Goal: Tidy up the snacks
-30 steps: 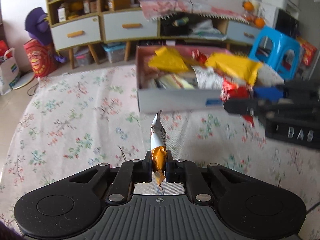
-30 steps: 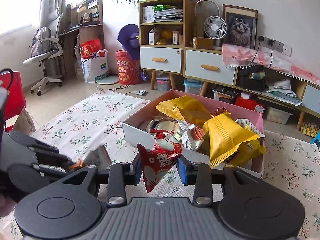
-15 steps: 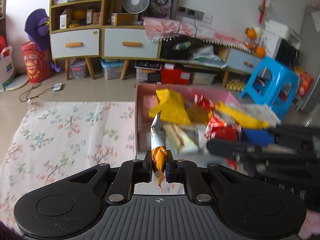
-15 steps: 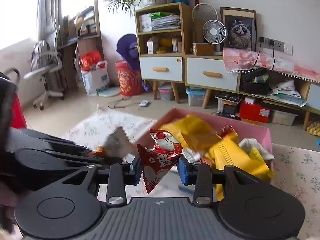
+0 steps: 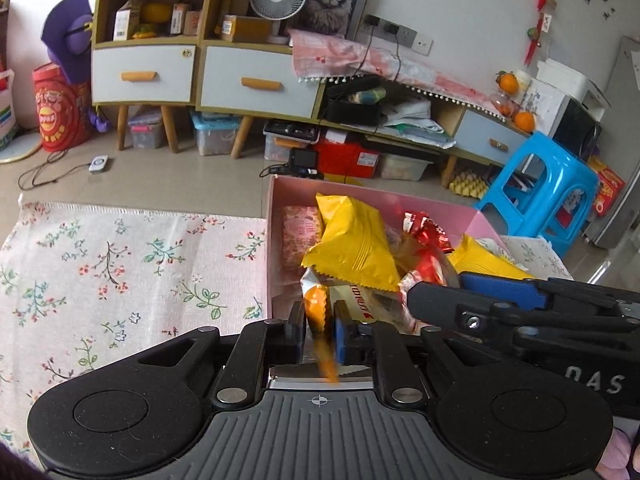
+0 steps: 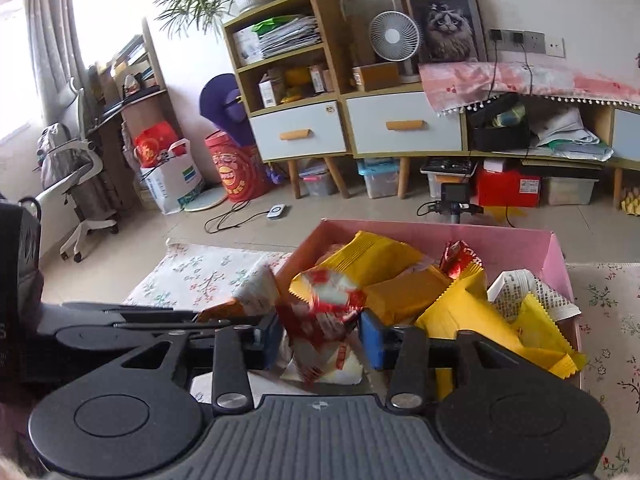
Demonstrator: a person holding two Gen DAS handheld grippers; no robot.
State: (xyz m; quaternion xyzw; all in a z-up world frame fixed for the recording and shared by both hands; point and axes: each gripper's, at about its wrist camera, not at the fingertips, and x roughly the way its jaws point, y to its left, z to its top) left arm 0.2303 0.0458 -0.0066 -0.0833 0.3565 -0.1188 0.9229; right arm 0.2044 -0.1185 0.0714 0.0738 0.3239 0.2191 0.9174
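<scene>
A pink open-topped box [image 5: 276, 216] sits on a worktop covered by a floral cloth [image 5: 120, 264]; everything below is placed relative to this box. It is heaped with snacks, the largest a yellow packet [image 5: 352, 248] propped near its left wall, with more yellow and red wrappers piled toward its right side.

The left gripper [image 5: 320, 330] hangs just above the box's near-left corner. Its jaws are pressed together on a slim orange-and-silver wrapped snack [image 5: 318, 312], pinched at the lower part so the rest stands up between the fingers; the lower tail of the wrapper is blurred. Holding it by one end probably keeps it clear of the heap until it can drop in.

The right gripper [image 6: 318, 338] is beside it, over the box's near edge. Its jaws stand a little apart with a red-and-white snack packet [image 6: 324, 320] between them; the packet is blurred and looks slack, so whether the pads are gripping it cannot be told.

Both snacks appear positioned over the box's opening, which suggests they are about to be released onto the pile.
</scene>
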